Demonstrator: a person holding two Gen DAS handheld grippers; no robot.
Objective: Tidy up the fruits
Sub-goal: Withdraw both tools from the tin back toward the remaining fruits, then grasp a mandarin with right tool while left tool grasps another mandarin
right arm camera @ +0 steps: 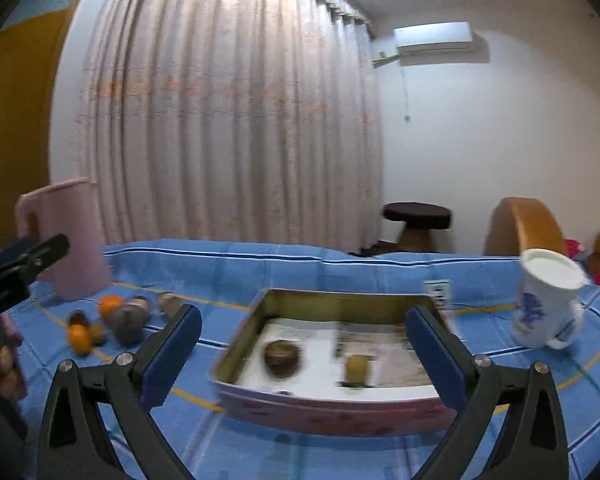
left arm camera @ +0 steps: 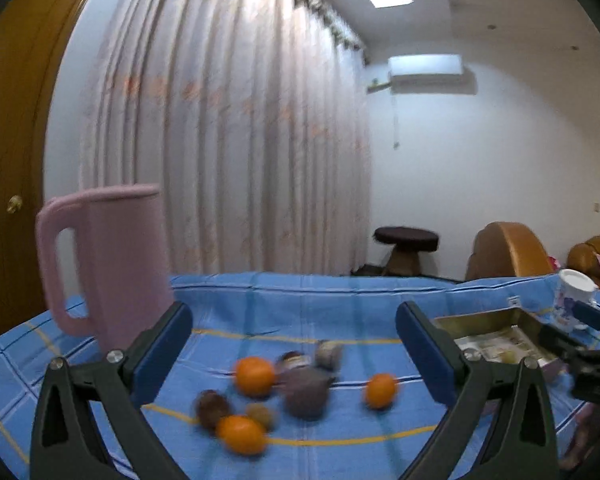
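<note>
A cluster of fruit lies on the blue cloth: oranges (left arm camera: 255,376), a large dark purple fruit (left arm camera: 306,396) and small brown ones (left arm camera: 211,408). My left gripper (left arm camera: 294,346) is open and empty, just above and in front of the cluster. The cluster also shows at the left of the right wrist view (right arm camera: 126,322). A shallow tin tray (right arm camera: 236,344) holds a brown fruit (right arm camera: 281,354) and a small yellow-green fruit (right arm camera: 357,366). My right gripper (right arm camera: 304,344) is open and empty, over the tray's near side. The tray also shows in the left wrist view (left arm camera: 478,316).
A tall pink jug (left arm camera: 116,264) stands at the left, close to my left gripper's left finger. A white mug with blue print (right arm camera: 544,300) stands right of the tray. The table's far edge runs before a curtain; a stool and chairs stand beyond.
</note>
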